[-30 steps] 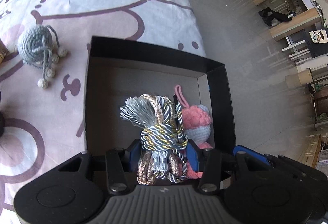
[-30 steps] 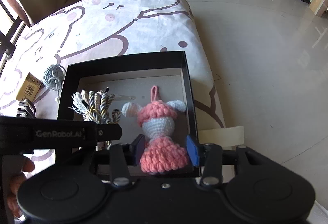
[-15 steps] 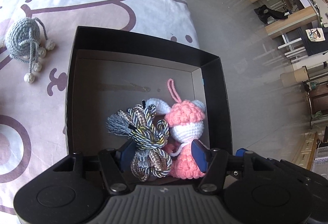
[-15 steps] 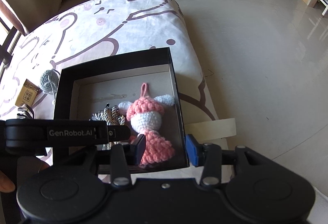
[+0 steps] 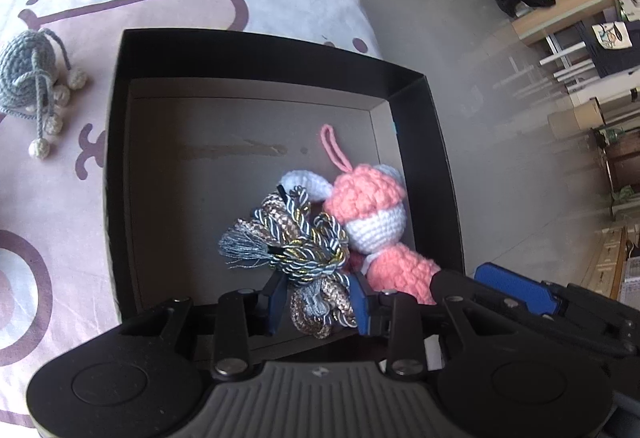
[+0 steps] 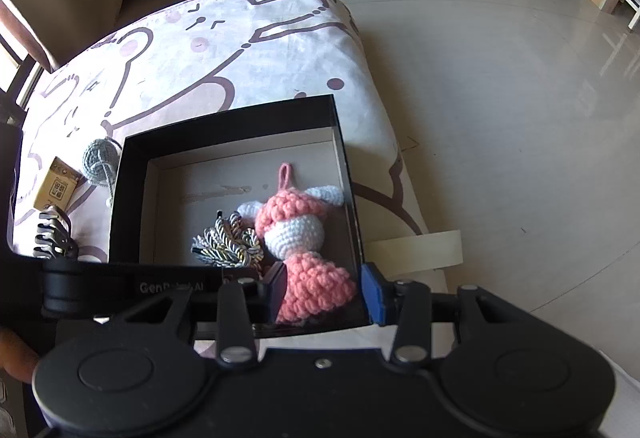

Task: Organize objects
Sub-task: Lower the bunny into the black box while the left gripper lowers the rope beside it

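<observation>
A black open box (image 5: 256,49) (image 6: 224,119) sits on the pink cartoon-print cloth. Inside lie a pink and white crochet doll (image 5: 372,213) (image 6: 300,226) and a bundle of braided silver-gold cords (image 5: 300,242) (image 6: 228,242), side by side and touching. My left gripper (image 5: 318,298) is open, its jaws spread either side of the cord bundle's near end and not gripping it. My right gripper (image 6: 326,294) is open above the box's near edge, with the doll's pink skirt seen between its jaws, lying loose in the box.
A grey crochet ball with cream pom-poms (image 5: 30,73) (image 6: 98,161) lies left of the box. A small tan carton (image 6: 56,189) and a black hair claw (image 6: 52,234) lie further left. Bare tiled floor (image 6: 500,97) lies beyond the cloth's right edge.
My left gripper opened and let the cord bundle down into the box beside the doll. Both grippers drew back toward the box's near edge.
</observation>
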The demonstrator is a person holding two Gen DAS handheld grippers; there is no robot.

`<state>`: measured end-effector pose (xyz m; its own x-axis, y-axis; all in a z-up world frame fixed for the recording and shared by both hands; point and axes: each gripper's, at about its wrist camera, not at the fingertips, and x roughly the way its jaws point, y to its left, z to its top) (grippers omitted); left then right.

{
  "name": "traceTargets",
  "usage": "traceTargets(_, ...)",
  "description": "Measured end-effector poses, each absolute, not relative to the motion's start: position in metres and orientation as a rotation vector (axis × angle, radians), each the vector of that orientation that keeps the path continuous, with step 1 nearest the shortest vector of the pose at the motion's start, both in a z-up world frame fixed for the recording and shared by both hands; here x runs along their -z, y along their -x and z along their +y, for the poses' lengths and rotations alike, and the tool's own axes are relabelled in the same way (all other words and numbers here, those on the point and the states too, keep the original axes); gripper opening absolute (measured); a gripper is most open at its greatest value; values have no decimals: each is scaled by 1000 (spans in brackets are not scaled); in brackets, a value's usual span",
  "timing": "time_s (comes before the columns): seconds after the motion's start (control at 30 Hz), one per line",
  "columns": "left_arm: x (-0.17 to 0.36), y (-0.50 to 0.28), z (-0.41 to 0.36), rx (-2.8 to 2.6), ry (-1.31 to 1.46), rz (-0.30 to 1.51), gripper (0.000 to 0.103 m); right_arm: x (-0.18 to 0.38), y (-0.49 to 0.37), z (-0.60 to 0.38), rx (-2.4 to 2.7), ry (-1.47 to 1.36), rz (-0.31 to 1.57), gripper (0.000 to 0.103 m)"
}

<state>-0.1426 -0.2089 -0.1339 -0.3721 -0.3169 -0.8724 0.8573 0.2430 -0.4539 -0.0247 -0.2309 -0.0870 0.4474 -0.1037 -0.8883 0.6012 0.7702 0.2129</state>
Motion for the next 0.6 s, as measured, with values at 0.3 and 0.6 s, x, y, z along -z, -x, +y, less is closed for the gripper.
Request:
traceTargets(0.3,132,145,-208,1394,-578,1426,37,88,28,-234,480,-586,1004,43)
traceTargets(0.6,110,133,-211,1401,-576,1350,48,84,43,-245,538,-683,930,35)
